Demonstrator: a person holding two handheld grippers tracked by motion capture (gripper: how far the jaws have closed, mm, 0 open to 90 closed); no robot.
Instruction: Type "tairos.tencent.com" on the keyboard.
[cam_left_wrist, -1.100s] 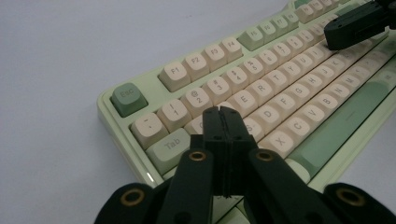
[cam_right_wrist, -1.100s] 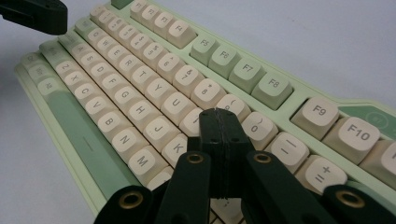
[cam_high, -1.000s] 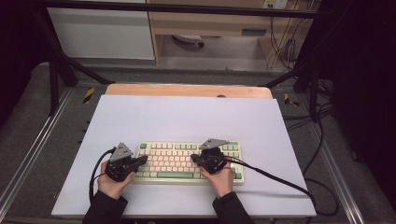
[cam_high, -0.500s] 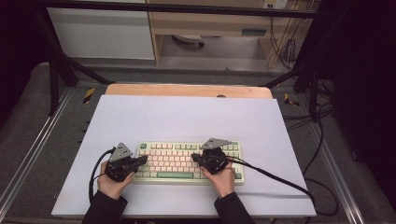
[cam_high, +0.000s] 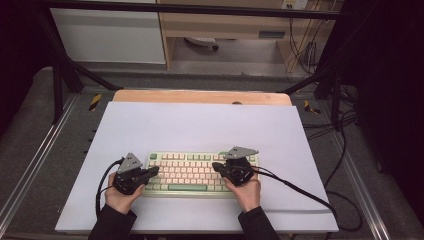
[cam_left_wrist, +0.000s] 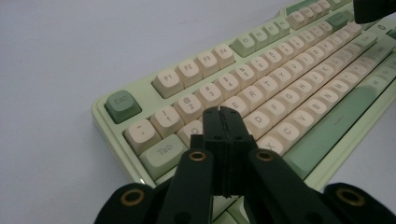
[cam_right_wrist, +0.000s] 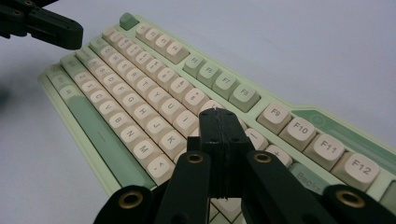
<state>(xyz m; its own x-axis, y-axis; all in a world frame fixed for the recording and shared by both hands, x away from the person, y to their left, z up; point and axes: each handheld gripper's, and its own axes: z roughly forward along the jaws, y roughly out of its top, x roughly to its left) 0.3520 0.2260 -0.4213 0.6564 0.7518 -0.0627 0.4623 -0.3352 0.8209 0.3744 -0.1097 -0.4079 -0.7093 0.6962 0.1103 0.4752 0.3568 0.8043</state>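
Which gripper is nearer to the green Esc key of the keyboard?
Left. The left gripper sits over the keyboard's left end, close to the Esc key; the right gripper is over the opposite end.

White sheet (cam_high: 200, 125) covering the bench top; bare strip of pale wood bench (cam_high: 200, 96) exposed along its far edge. Grey carpeted floor (cam_high: 30, 145) left and right of the bench. Black metal frame bars (cam_high: 60, 75) at far left and far right. White cabinet panel (cam_high: 107, 35) at far left. Pale wooden shelf unit (cam_high: 225, 25) at far centre. Loose black cables (cam_high: 345, 135) on the floor, right. Yellow-and-black striped markers (cam_high: 95, 101) at the far corners.
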